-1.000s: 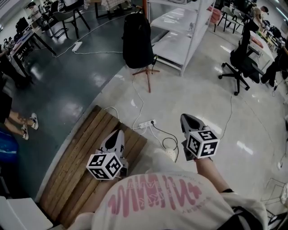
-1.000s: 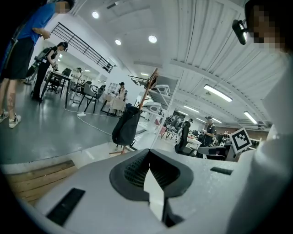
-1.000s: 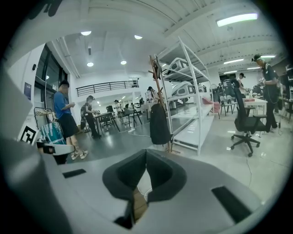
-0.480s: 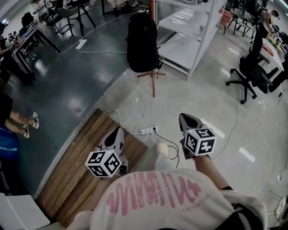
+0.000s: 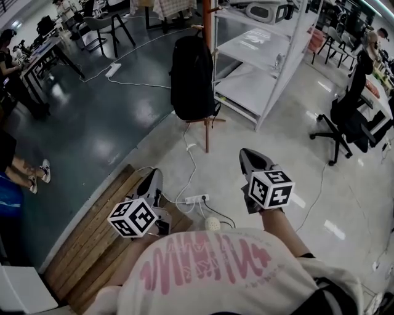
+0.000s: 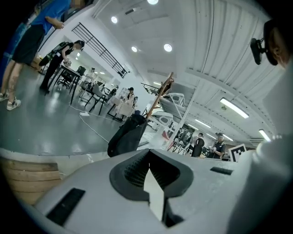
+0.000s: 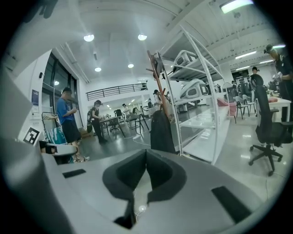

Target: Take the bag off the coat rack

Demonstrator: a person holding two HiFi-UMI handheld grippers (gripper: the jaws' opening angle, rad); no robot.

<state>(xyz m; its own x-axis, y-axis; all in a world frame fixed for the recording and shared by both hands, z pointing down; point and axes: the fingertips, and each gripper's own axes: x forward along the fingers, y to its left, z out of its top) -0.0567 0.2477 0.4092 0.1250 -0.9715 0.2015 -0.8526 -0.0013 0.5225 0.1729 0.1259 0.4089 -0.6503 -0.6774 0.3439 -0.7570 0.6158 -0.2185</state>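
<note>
Sagging black fabric bag [image 5: 192, 77], wooden rack [image 5: 207, 17]

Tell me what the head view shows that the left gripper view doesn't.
Only the head view: the power strip and its cables on the floor, and the spread feet of the coat rack. Only the left gripper view: the ceiling lights, and the left gripper close up, jaws together with nothing between them. Both: the black bag hanging on the rack, beside the white shelving.
</note>
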